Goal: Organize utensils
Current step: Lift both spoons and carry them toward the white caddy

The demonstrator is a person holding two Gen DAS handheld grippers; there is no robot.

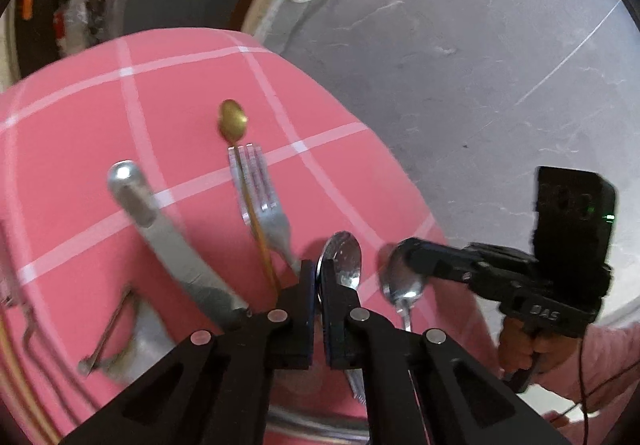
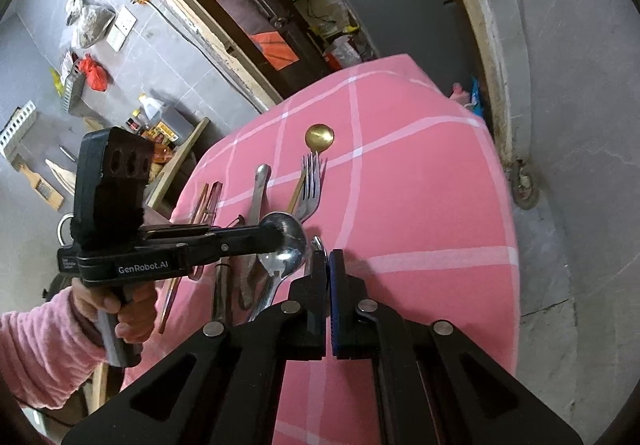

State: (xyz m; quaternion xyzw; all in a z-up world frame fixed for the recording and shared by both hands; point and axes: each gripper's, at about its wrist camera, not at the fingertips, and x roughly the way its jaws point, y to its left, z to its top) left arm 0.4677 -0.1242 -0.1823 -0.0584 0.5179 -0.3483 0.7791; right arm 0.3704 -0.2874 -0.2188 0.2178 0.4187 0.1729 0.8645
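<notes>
Table: covered by a pink cloth [image 1: 80, 125] with white check lines, standing on a grey floor [image 1: 480, 65]; all the loose cutlery lies on it
Left gripper [image 1: 318, 269]: black, held in a hand [image 2: 120, 305] with a pink sleeve; its jaws are pressed together on the bowl of the first silver spoon
Right gripper [image 2: 328, 257]: black, held in the other hand [image 1: 532, 349]; its jaws are also clamped, on the second silver spoon, whose bowl shows edge-on between the pads in the right wrist view
Knife [image 1: 160, 229]: silver, lying flat on the cloth to the left of the fork, rounded handle end pointing away from the cameras
Fork [image 1: 260, 197]: silver, flat on the cloth, tines pointing away
First silver spoon [image 1: 344, 253]: bowl gripped by the left gripper, handle trailing back beneath it, raised over the near part of the cloth
Second silver spoon [image 1: 402, 285]: just beside the first, bowl in the right gripper's tip, handle hanging down
Gold spoon [image 1: 232, 121]: furthest out on the cloth, its thin handle lying across the fork's tines
Chopsticks [image 2: 206, 201]: left of the knife; number unclear
</notes>
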